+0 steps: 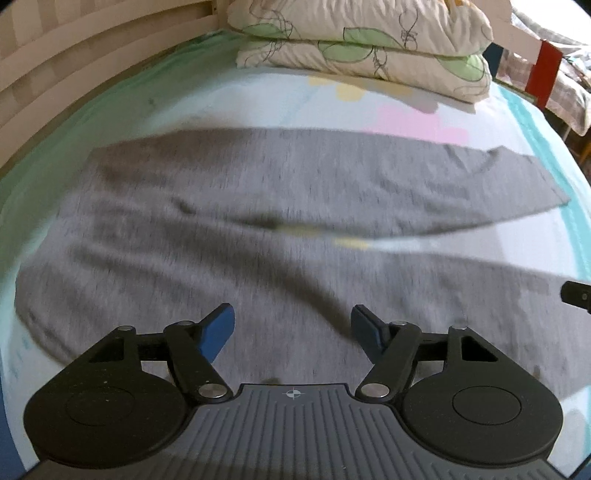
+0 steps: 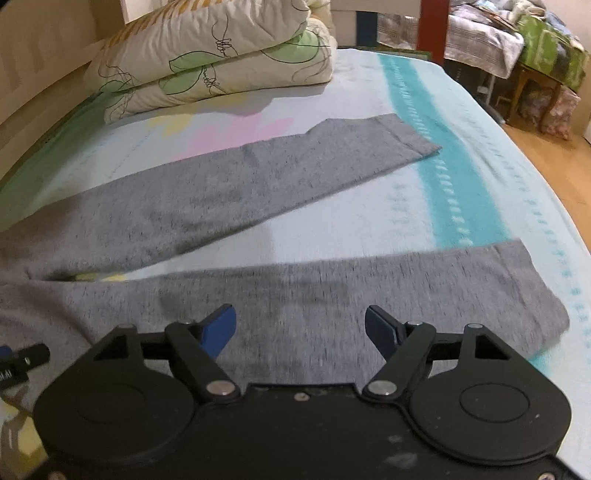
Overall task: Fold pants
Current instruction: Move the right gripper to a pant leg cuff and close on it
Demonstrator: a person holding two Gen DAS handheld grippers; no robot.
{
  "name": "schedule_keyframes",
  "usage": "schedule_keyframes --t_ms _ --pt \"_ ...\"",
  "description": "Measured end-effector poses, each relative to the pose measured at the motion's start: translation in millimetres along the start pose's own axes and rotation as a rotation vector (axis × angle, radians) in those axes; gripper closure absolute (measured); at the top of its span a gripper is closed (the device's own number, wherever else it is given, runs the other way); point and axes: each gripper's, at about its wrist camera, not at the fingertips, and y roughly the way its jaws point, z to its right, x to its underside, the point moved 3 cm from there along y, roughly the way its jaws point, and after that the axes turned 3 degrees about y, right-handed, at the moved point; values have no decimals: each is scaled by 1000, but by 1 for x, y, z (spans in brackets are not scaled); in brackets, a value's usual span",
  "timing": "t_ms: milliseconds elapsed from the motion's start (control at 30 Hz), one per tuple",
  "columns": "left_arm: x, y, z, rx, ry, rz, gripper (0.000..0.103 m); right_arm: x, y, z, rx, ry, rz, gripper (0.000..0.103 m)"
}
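Grey pants lie flat on the bed, waist to the left, the two legs spread apart in a V toward the right. In the right wrist view the far leg and the near leg both show, with bare sheet between them. My left gripper is open and empty, hovering over the near side of the pants by the crotch. My right gripper is open and empty over the near leg. A bit of the right gripper shows at the right edge of the left wrist view.
A folded floral quilt sits at the far end of the bed. A wooden headboard runs along the left. The mattress edge falls off to the right, with a red post, furniture and wooden floor beyond.
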Motion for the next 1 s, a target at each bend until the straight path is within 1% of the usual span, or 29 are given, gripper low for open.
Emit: schedule_keyframes --t_ms 100,167,300,467,600,733,900,1000 --pt "-22 10 0 -7 17 28 34 -24 11 2 19 -25 11 23" --pt "-36 18 2 -10 25 45 34 -45 21 4 17 -24 16 23" --pt "-63 36 4 -2 35 58 34 -96 53 9 14 1 20 23" --pt "-85 59 8 -14 54 73 34 -166 109 12 61 38 23 23" --pt "-95 80 9 -17 64 61 34 -215 167 18 102 117 -21 24" --pt "-102 97 6 -22 64 44 34 -245 214 21 135 207 -41 25" --pt "-105 109 1 -32 48 31 34 -259 252 16 193 254 -47 25" --pt "-106 111 0 -38 50 26 34 -262 271 16 224 282 -78 27"
